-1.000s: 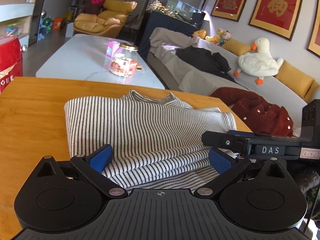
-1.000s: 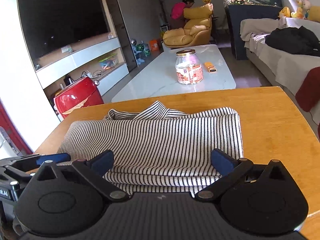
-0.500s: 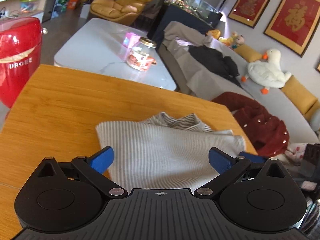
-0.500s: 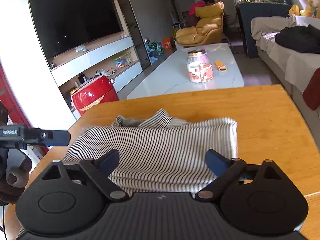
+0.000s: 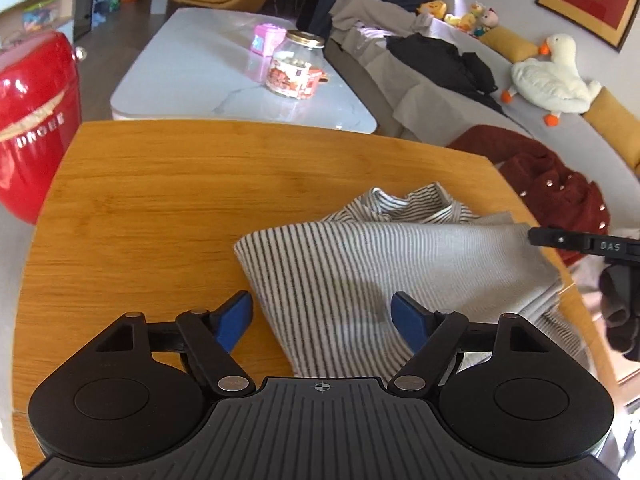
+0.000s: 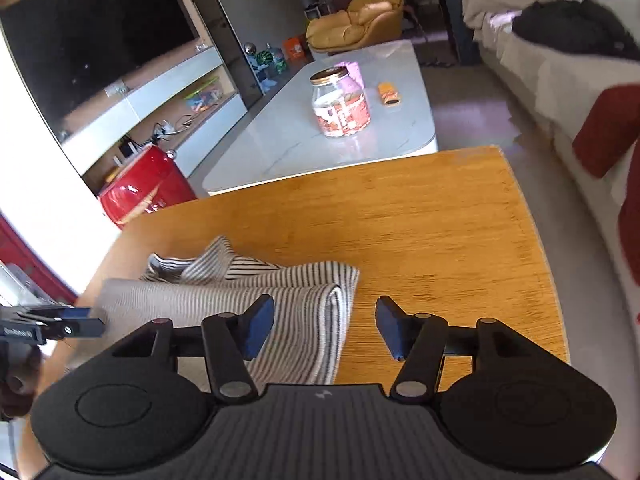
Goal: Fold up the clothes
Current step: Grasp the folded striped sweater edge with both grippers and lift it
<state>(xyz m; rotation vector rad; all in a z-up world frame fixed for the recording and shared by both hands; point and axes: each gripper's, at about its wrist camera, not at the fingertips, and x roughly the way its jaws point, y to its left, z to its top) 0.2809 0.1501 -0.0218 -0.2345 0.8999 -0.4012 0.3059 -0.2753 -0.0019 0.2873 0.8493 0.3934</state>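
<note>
A folded black-and-white striped garment [image 5: 384, 264] lies on the near part of the wooden table [image 5: 180, 184]; it also shows in the right wrist view [image 6: 256, 296]. My left gripper [image 5: 322, 318] is open and empty, raised above the garment's near left corner. My right gripper [image 6: 325, 328] is open and empty, raised above the garment's right edge. Each gripper's tip shows at the edge of the other's view: the right one [image 5: 576, 242], the left one [image 6: 52, 324].
A red appliance [image 5: 28, 120] stands off the table's left side. Beyond the table is a white coffee table [image 5: 224, 76] with a glass jar [image 5: 294, 66]. A sofa [image 5: 440, 92] with clothes and a dark red garment [image 5: 548, 184] lies to the right.
Both grippers have risen and drawn back from the garment, which now looks smaller and lower. The left view has swung left, the right view right. The garment lies as it did.
</note>
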